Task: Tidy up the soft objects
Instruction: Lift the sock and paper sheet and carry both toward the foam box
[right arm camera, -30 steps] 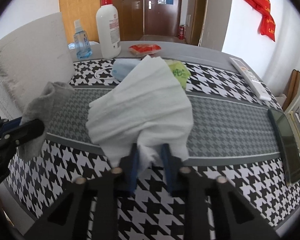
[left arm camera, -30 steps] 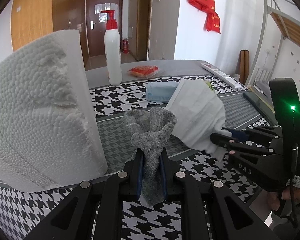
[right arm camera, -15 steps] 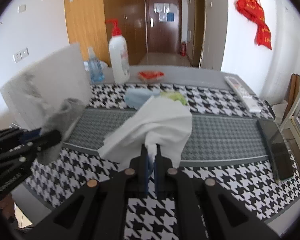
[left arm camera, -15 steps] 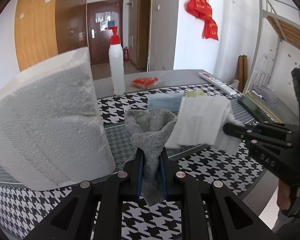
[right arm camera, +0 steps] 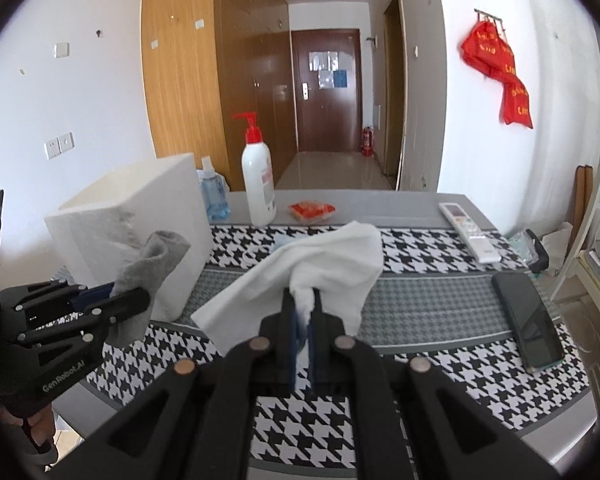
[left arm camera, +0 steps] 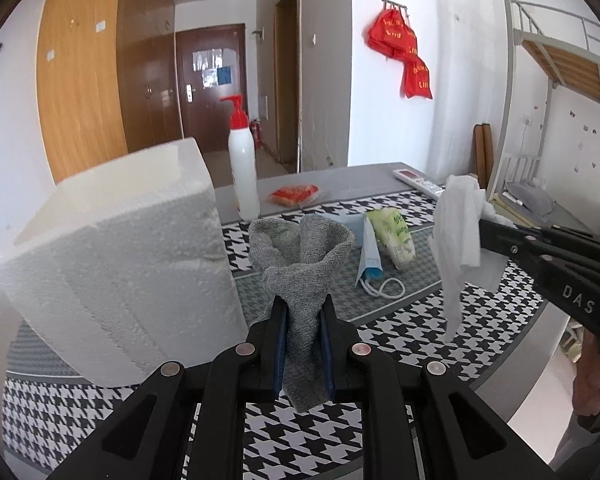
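Both held items hang clear of the houndstooth-patterned tabletop (right arm camera: 440, 296). The left gripper (left arm camera: 303, 312) is clamped on a grey knitted sock (left arm camera: 304, 264), its cuff flaring above the pads and its toe end drooping below. The right gripper (right arm camera: 305, 304) is pinched fully together on a bunched corner of a white crumpled tissue sheet (right arm camera: 320, 268), the rest fanning out forward. Both items look light, limp and shape-changing; the tissue probably tears easily, so a gathered fold is the safest hold. A white foam open-topped box (left arm camera: 128, 256) stands just beside the sock, a likely container.
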`<state>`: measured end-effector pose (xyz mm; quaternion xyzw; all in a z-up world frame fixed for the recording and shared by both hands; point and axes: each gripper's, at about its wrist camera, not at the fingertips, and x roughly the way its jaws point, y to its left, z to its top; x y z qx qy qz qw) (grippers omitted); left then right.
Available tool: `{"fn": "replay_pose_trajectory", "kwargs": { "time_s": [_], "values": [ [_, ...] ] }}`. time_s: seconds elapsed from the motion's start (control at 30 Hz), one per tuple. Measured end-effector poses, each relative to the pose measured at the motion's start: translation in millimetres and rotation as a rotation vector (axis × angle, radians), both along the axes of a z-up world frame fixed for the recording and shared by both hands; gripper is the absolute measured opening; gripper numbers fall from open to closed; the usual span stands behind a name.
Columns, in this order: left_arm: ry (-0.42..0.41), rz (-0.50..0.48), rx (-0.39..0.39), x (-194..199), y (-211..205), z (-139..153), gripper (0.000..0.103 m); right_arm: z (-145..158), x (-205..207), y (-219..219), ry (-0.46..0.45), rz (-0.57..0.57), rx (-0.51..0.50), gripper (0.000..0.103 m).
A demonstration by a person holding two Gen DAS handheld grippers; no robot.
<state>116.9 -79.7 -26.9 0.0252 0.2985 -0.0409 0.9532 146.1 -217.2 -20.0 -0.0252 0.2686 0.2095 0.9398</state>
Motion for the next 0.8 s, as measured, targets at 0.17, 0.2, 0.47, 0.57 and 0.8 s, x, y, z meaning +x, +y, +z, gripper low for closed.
{"fn": "replay_pose_trajectory", "kwargs": {
  "time_s": [0.17, 0.2, 0.47, 0.57, 0.8],
  "values": [
    [-0.026, -0.010, -0.007, -4.2, 0.1, 7.8, 0.016, 9.8, -8.3, -3.2, -0.032, -0.004, 0.022, 0.007],
    [-0.032, -0.011, -0.007, -6.3, -1.2, 7.8, 0.016, 11.7, -9.6, -3.7, -0.040, -0.002, 0.029, 0.007],
    [-0.092, -0.011, 0.004, -8.9, -1.4, 25.5, 0.016, 25.3, -14.1, -5.1, -0.086, -0.005, 0.064, 0.007],
    [-0.117, -0.007, 0.008, -10.9, 0.4, 32.1, 0.016, 31.7, -14.9, -4.8, -0.095, -0.001, 0.079, 0.007],
    [-0.170, 0.002, 0.013, -11.5, 5.8, 49.7, 0.016, 44.1, -14.9, -0.9, -0.130, 0.010, 0.097, 0.007]
  ]
}}
